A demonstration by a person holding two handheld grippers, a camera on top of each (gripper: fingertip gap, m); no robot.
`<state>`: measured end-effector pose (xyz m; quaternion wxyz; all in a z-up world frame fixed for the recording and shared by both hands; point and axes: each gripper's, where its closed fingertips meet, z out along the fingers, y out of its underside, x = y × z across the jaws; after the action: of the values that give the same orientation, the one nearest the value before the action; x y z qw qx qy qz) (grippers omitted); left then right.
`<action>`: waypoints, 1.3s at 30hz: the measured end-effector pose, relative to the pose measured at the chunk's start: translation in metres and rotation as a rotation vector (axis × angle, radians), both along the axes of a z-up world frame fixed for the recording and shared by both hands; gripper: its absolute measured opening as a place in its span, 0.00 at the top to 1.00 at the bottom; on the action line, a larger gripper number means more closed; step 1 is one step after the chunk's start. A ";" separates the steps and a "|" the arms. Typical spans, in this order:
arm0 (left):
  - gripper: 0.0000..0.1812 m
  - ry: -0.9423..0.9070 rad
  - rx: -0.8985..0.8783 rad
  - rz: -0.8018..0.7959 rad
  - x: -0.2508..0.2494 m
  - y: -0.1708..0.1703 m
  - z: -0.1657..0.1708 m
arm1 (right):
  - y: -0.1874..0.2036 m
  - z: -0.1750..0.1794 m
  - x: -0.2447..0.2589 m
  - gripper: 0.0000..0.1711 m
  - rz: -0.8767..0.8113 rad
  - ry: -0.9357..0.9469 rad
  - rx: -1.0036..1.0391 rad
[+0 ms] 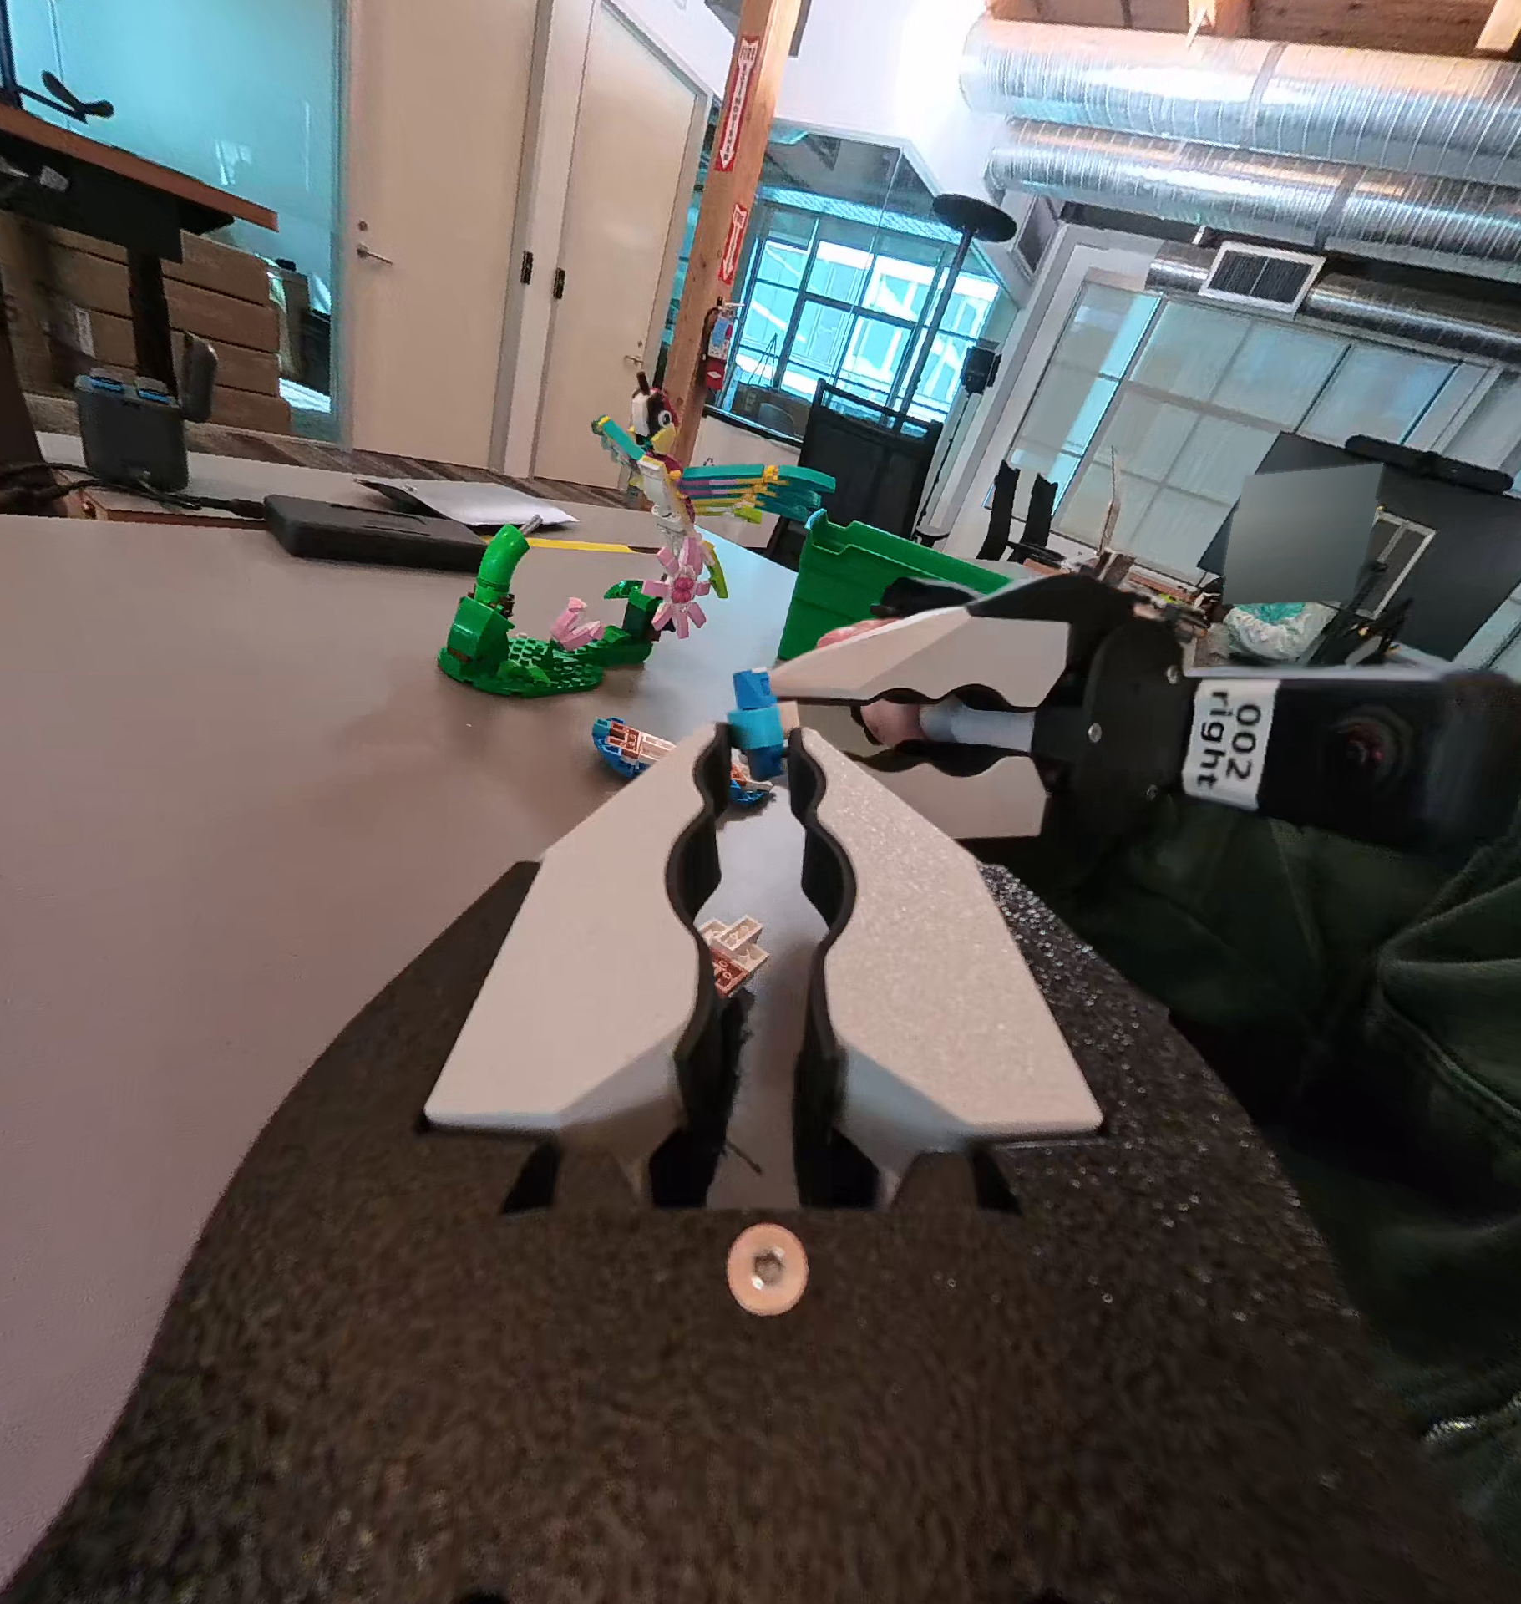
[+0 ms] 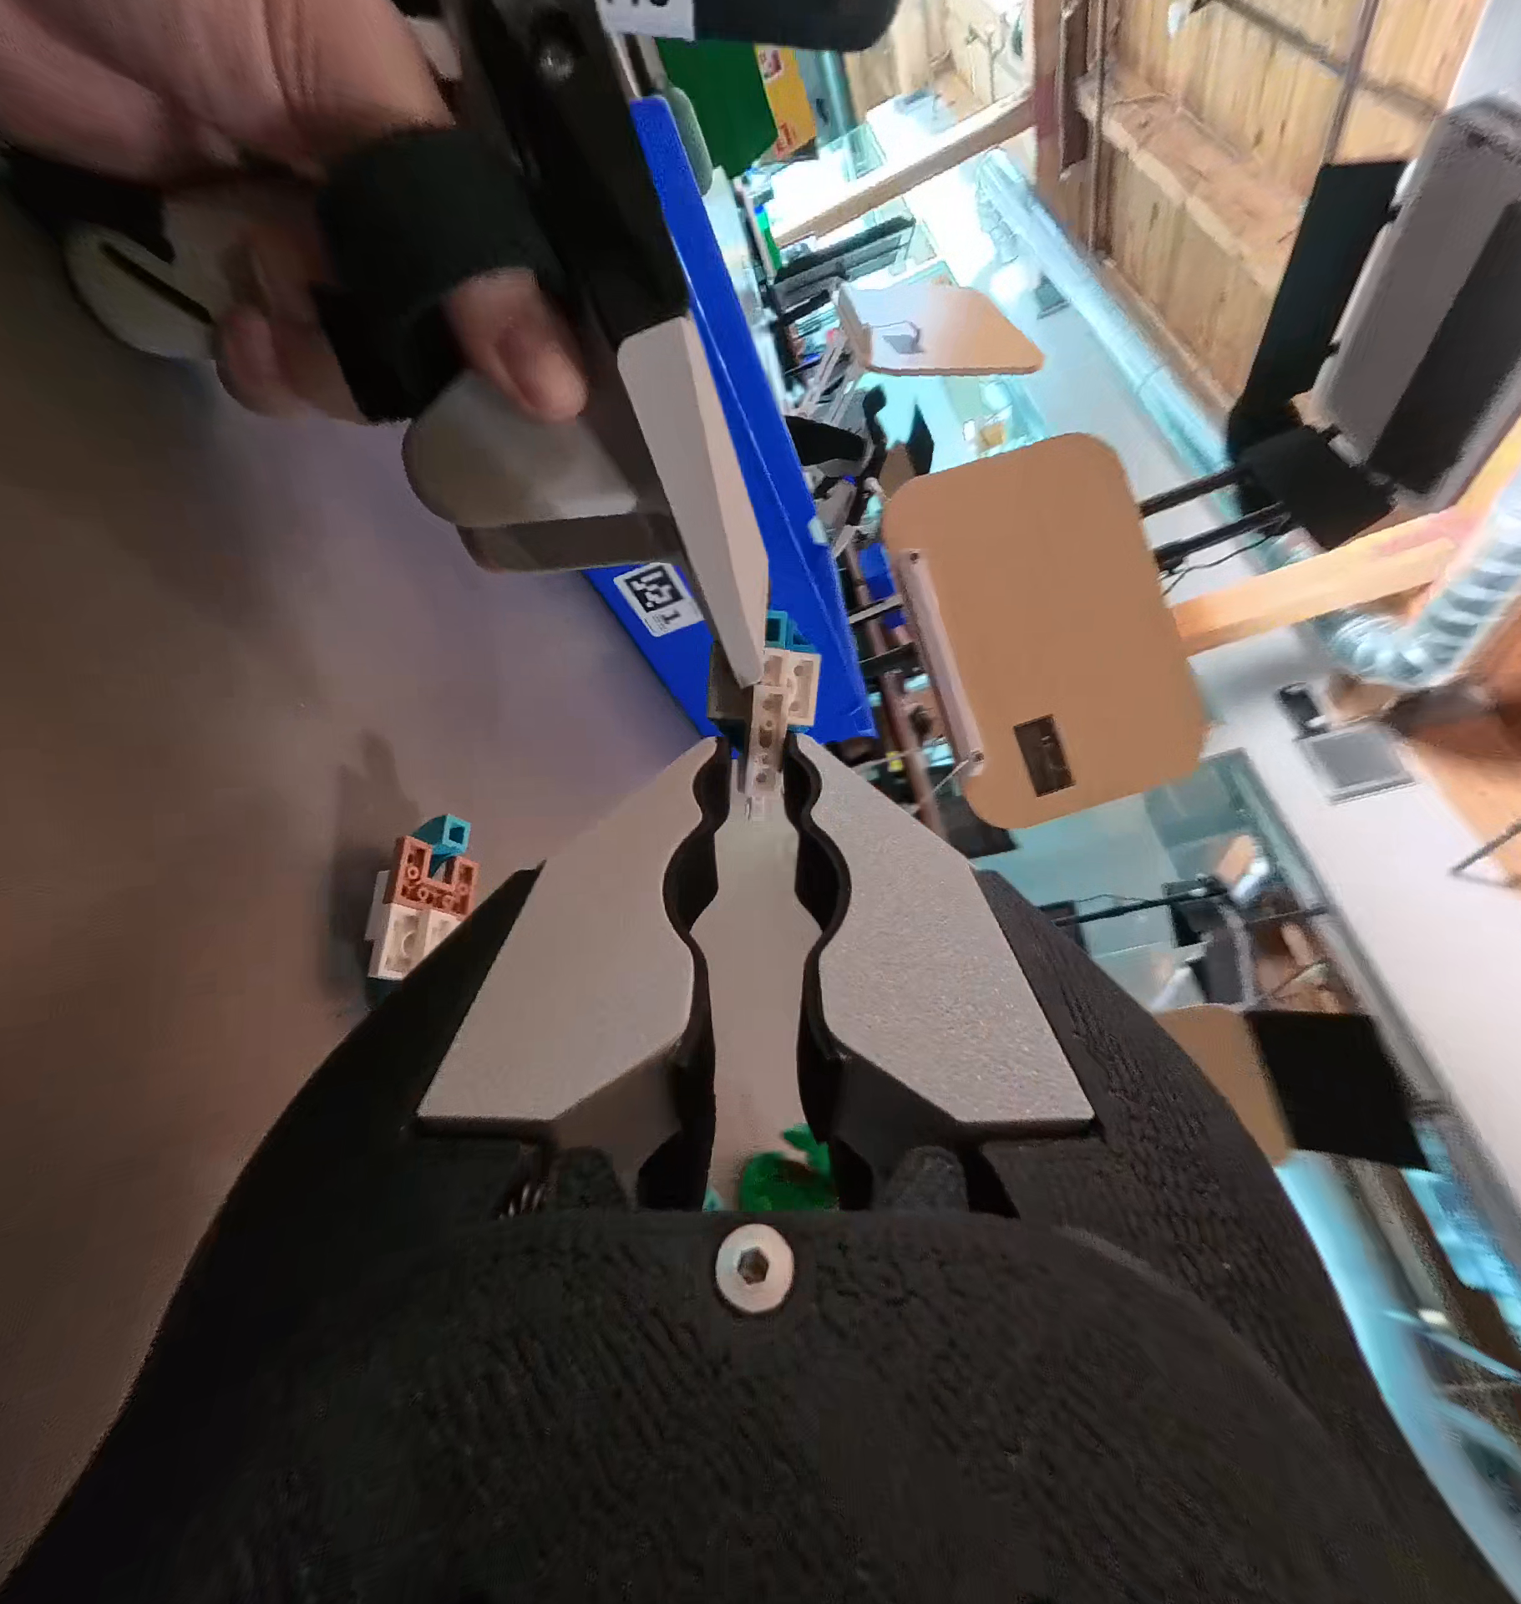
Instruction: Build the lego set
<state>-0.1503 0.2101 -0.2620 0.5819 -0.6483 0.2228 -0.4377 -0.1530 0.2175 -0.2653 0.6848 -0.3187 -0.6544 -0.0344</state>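
Observation:
My left gripper (image 1: 755, 748) is shut on a small blue-and-white brick piece (image 1: 758, 727), held just above the grey table (image 1: 175, 781). My right gripper (image 1: 770, 686) comes in from the right and grips the top of the same piece. In the right wrist view my right gripper (image 2: 761, 768) is shut on the piece's white underside (image 2: 765, 738), and the left gripper (image 2: 735, 681) reaches down onto it from above. A second small brick cluster (image 1: 635, 746) lies on the table just beyond; it also shows in the right wrist view (image 2: 422, 903).
A green brick plant with pink flowers (image 1: 548, 634) and a brick bird (image 1: 678, 469) stand farther back. A green bin (image 1: 861, 581) sits at the right, a black flat device (image 1: 375, 529) behind. A blue bin (image 2: 739, 417) lies beyond. More loose bricks (image 1: 731, 950) lie below my left gripper.

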 end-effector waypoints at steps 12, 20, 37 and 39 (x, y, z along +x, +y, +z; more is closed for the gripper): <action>0.77 -0.094 0.071 0.068 -0.012 0.002 0.014 | -0.002 0.013 0.005 0.95 0.417 0.418 -1.390; 0.77 -0.169 0.037 0.102 -0.023 0.008 0.017 | 0.016 0.036 0.023 0.95 0.700 0.719 -1.920; 0.78 -0.222 -0.020 0.083 -0.026 0.011 0.015 | 0.017 0.026 0.015 0.95 0.507 0.659 -1.669; 0.78 -0.226 -0.024 0.080 -0.026 0.011 0.015 | 0.017 0.019 0.011 0.95 0.415 0.595 -1.518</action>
<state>-0.1768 0.2210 -0.2474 0.6125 -0.6101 0.1245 -0.4870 -0.1417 0.2342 -0.2462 0.4210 -0.5618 -0.3374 0.6271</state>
